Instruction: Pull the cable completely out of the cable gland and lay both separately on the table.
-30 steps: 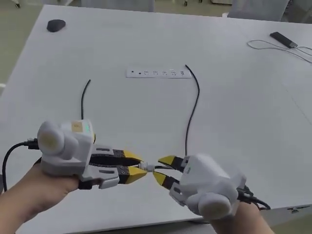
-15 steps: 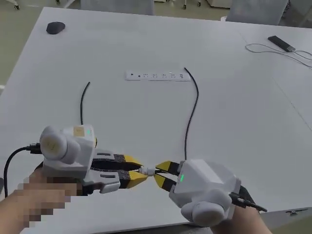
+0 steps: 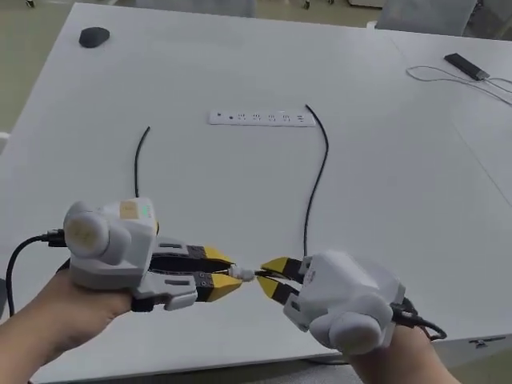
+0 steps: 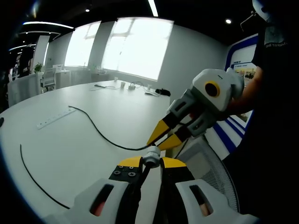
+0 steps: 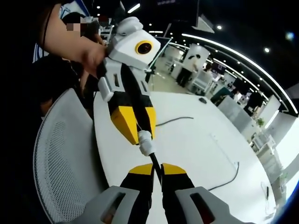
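little has shifted in the last second: the left gripper [image 3: 232, 274] stays clenched on the white gland [image 4: 151, 156] and the right gripper [image 3: 264, 278] on the black cable [image 3: 316, 184] just beside it, over the table [image 3: 400, 160] edge. the cable seems still seated, so the pull has barely begun.

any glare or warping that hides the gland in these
Head view: even light, soft shadows, cable gland small but sharp. Left gripper view: fisheye warp, windows blown out, gland clear. Right gripper view: fisheye warp, dim room, gland and cable sharp.
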{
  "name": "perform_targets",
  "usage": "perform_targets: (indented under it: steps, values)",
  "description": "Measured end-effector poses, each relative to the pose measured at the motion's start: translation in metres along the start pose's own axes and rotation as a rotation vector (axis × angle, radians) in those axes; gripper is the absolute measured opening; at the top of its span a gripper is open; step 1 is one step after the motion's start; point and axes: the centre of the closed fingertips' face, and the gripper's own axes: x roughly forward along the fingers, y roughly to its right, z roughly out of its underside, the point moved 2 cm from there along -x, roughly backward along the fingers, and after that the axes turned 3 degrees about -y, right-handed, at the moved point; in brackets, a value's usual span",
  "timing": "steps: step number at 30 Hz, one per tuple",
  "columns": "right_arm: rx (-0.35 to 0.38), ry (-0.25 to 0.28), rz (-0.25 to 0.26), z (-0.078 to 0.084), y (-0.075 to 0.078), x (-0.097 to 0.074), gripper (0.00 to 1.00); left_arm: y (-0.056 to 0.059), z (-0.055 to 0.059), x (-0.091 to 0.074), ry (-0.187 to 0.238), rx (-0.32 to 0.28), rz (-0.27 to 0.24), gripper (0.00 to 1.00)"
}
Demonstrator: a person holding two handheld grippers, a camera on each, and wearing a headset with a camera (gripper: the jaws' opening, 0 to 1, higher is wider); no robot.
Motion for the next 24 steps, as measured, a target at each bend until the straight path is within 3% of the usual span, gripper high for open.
perform_targets:
  steps: [9,15,18,20,24]
  values:
    - [0.094,0.009,-0.001,0.007,0.006,-0.001,0.0,0.0,-0.005,0.003,0.016,0.01,-0.005,0.15]
    - [0.204,-0.009,0.026,0.027,0.02,-0.006,0.0,-0.002,-0.007,0.002,0.034,0.001,-0.002,0.15]
    - [0.299,-0.001,0.031,0.036,0.025,-0.008,0.0,-0.002,-0.008,0.003,0.039,0.004,0.0,0.15]
    - [0.308,-0.003,0.042,0.042,0.03,-0.009,0.0,-0.002,-0.009,0.004,0.042,0.005,0.0,0.15]
    - [0.396,-0.011,0.059,0.057,0.034,-0.009,0.0,-0.001,-0.01,0.007,0.045,0.005,0.006,0.15]
